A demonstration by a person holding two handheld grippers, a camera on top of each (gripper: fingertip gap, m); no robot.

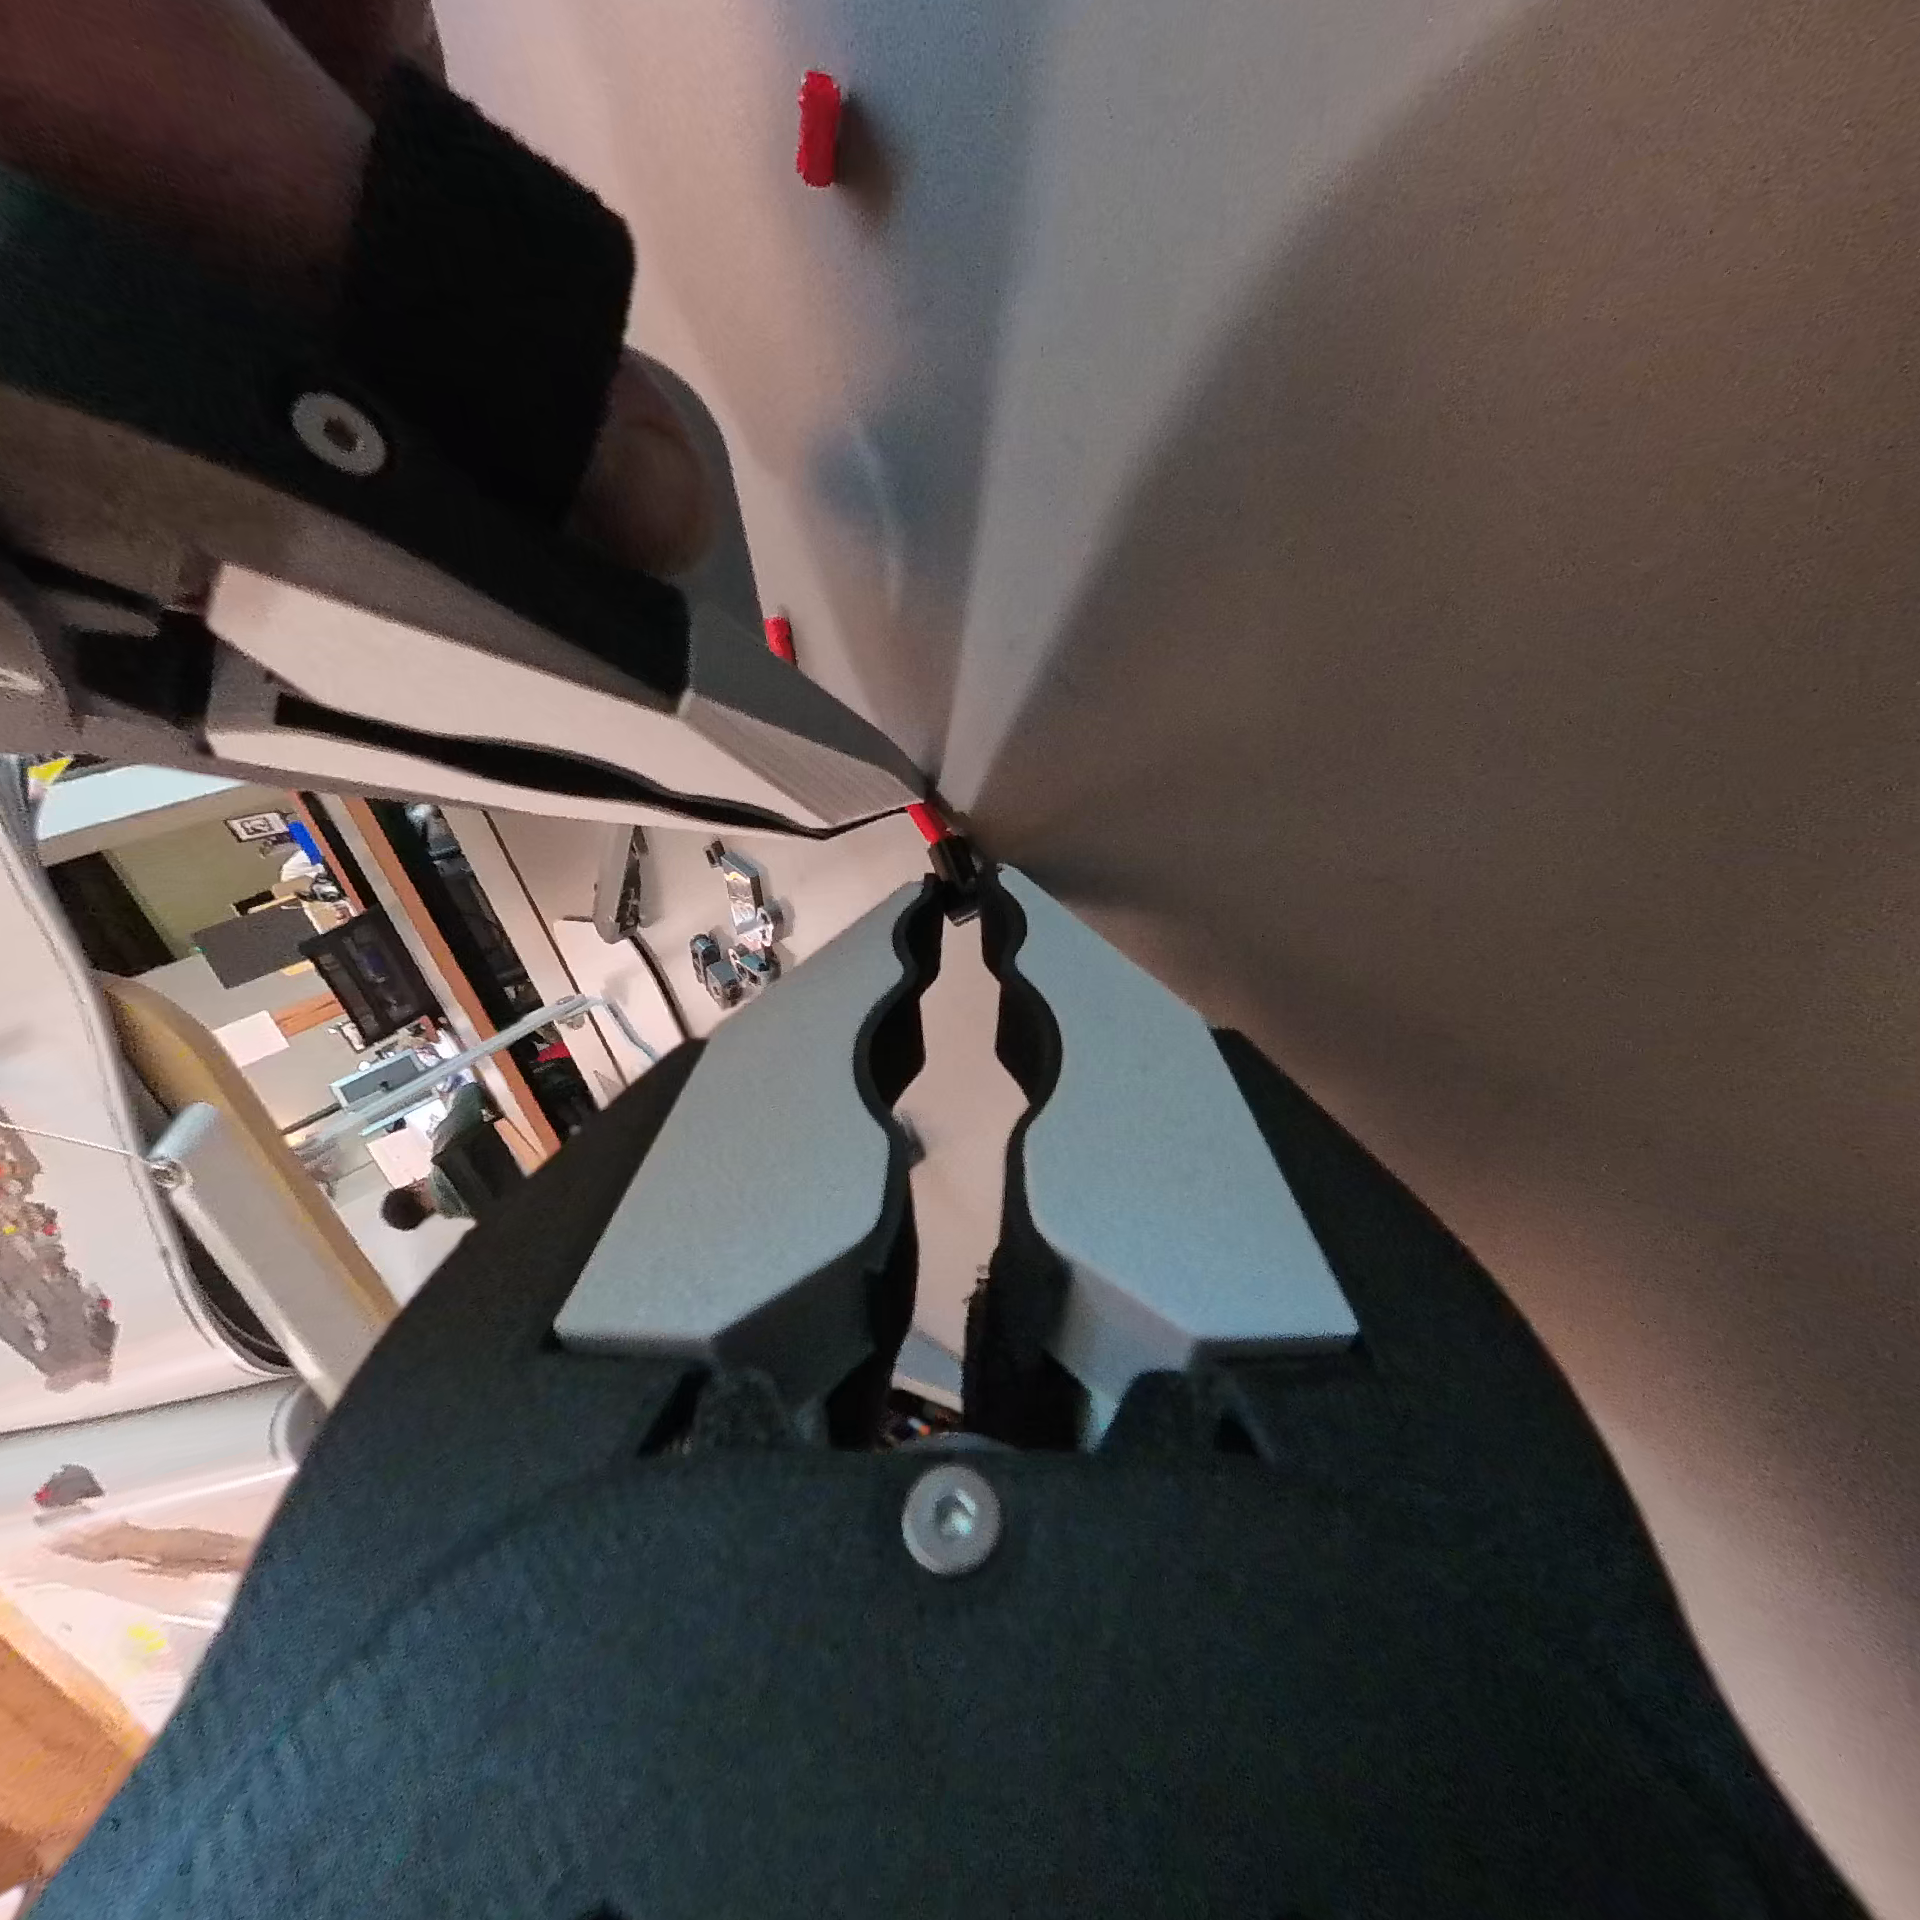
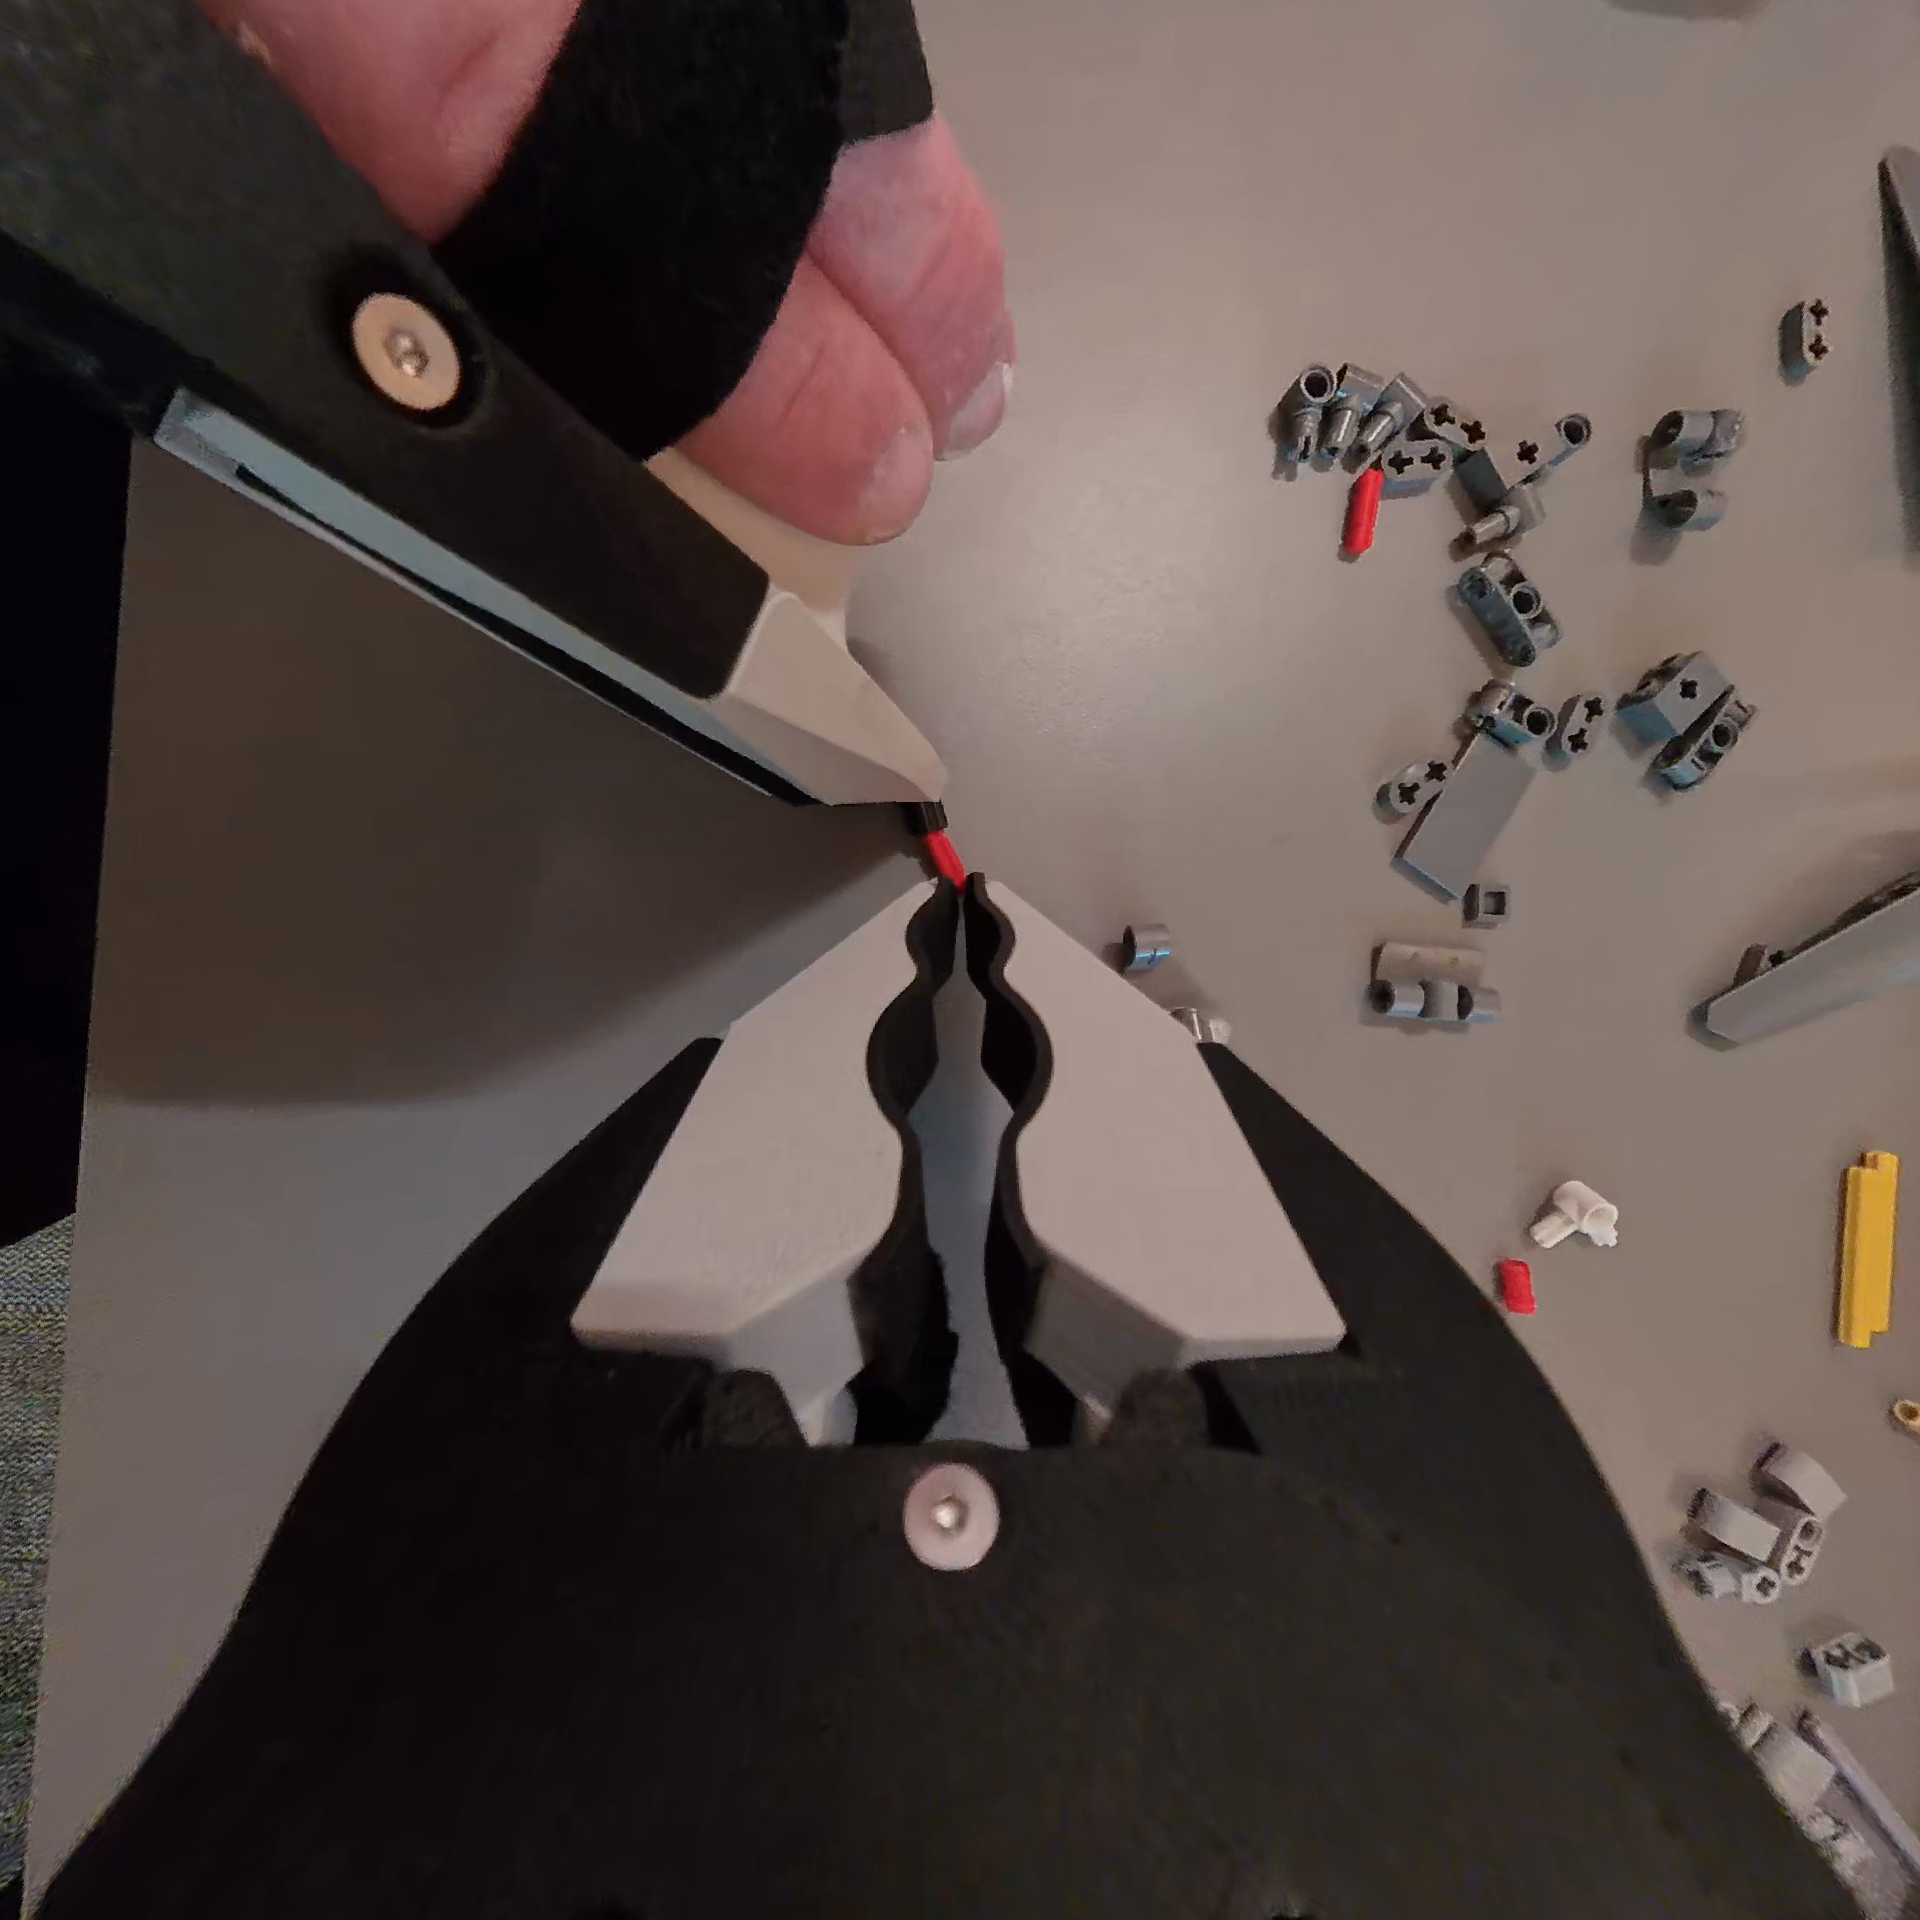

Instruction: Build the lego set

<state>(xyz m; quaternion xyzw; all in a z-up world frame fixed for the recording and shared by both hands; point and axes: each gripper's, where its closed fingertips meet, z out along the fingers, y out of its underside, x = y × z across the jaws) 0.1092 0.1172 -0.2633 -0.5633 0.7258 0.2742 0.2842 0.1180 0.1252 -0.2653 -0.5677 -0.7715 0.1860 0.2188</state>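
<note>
Red plastic pin (image 2: 943, 856) sits pinched at the right gripper (image 2: 964, 891) tips, its small black end piece (image 1: 958, 871) clamped just ahead in the left gripper (image 1: 961, 896).

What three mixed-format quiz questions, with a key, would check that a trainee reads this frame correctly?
1. True or false: the right gripper and the left gripper each grip an end of the same small assembly.
2. Which end does the left gripper hold? A) red axle B) black piece C) yellow beam
3. Fill in: the loose parts lying on the grey table in the right wrist view are mostly ____ in colour.

Key:
1. True; the two tips meet over the table.
2. B; the right gripper pinches the red axle end.
3. Grey; for example the grey connector cluster.
</note>
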